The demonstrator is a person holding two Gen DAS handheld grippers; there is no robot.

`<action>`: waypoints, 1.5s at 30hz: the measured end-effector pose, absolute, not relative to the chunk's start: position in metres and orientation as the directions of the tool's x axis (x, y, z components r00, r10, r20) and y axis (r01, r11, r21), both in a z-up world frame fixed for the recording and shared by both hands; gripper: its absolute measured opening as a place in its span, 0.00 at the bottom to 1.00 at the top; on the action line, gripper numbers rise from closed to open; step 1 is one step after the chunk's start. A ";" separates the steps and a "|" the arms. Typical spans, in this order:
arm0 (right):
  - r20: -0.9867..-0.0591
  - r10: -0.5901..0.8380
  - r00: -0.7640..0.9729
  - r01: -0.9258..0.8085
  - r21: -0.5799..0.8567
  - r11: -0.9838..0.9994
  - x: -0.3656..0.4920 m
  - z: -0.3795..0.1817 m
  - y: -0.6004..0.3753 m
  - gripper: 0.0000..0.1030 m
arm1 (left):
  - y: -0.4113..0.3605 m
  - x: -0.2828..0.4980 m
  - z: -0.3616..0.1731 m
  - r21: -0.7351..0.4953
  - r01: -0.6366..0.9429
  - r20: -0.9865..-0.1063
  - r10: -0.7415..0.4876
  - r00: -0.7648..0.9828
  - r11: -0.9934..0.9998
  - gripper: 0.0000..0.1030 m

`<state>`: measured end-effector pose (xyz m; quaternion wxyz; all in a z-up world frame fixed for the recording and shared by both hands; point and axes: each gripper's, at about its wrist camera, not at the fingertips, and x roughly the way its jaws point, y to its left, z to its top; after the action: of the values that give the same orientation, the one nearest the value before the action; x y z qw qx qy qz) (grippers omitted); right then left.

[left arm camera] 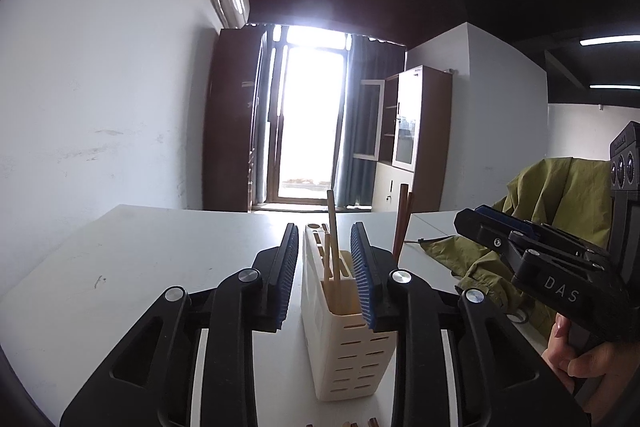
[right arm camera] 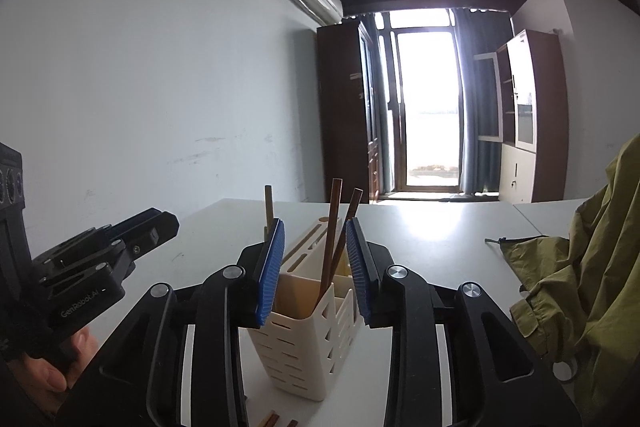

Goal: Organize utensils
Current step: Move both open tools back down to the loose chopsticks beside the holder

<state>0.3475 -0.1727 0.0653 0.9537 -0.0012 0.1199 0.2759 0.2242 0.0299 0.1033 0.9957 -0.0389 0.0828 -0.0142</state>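
Note:
A cream slotted utensil holder stands on the white table. It holds light wooden chopsticks and dark brown chopsticks. My left gripper is open, its jaws on either side of the holder's top, holding nothing. In the right wrist view the holder sits between the open jaws of my right gripper, with the dark chopsticks rising between them. Each gripper shows in the other's view, the right one and the left one. More chopstick ends lie at the bottom edge.
An olive green jacket lies on the table to the right of the holder. A white wall runs along the left. A bright balcony door and brown cabinets stand beyond the table's far edge.

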 end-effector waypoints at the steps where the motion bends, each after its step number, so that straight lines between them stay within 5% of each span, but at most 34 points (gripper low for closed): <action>1: -0.235 0.525 0.818 -0.527 0.060 0.848 0.346 0.064 -0.172 0.34 | 0.030 0.223 0.103 -0.079 0.024 -0.170 -0.037 0.985 0.997 0.28; 24: -0.374 0.484 0.791 -0.511 0.032 0.859 0.312 0.043 -0.177 0.55 | 0.037 0.206 0.077 -0.058 -0.028 -0.407 0.002 0.913 0.998 0.45; 45: -0.660 0.422 0.621 -0.487 0.096 0.868 0.335 -0.049 -0.155 0.55 | 0.044 0.234 -0.014 -0.008 -0.034 -0.659 0.020 0.752 0.999 0.48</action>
<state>0.3352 -0.1550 -0.0488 0.8992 -0.0462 0.3541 0.2528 0.2338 0.0437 -0.0139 0.9358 -0.0098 0.3521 0.0146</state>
